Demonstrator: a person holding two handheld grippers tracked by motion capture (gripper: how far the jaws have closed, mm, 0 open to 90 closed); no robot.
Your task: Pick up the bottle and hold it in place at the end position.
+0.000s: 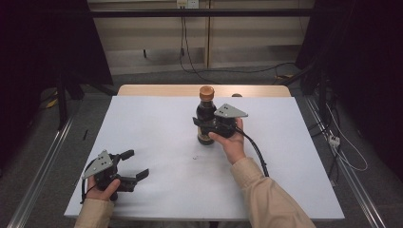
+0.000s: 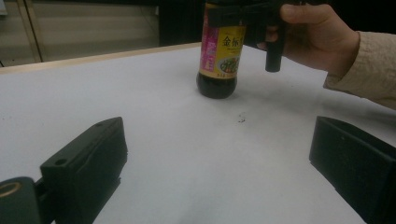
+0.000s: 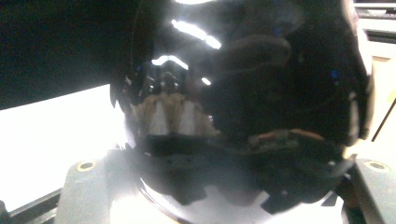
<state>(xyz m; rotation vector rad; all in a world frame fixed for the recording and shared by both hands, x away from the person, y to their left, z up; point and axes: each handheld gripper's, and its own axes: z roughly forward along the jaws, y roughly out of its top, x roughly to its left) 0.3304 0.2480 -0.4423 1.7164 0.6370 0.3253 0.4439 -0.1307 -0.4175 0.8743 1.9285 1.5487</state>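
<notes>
The bottle [image 1: 206,118] stands upright near the far middle of the desk [image 1: 157,142]. The right gripper [image 1: 202,124] is clamped on its dark body, under the brown cap [image 1: 206,92]. The left gripper [image 1: 134,165] rests wide and holds nothing, well apart. The bottle looks like shiny glass full of sauce, so I think it is heavy, hard, slippery and could break. The middle, by the label [image 2: 223,51], seems the best place to hold.
</notes>
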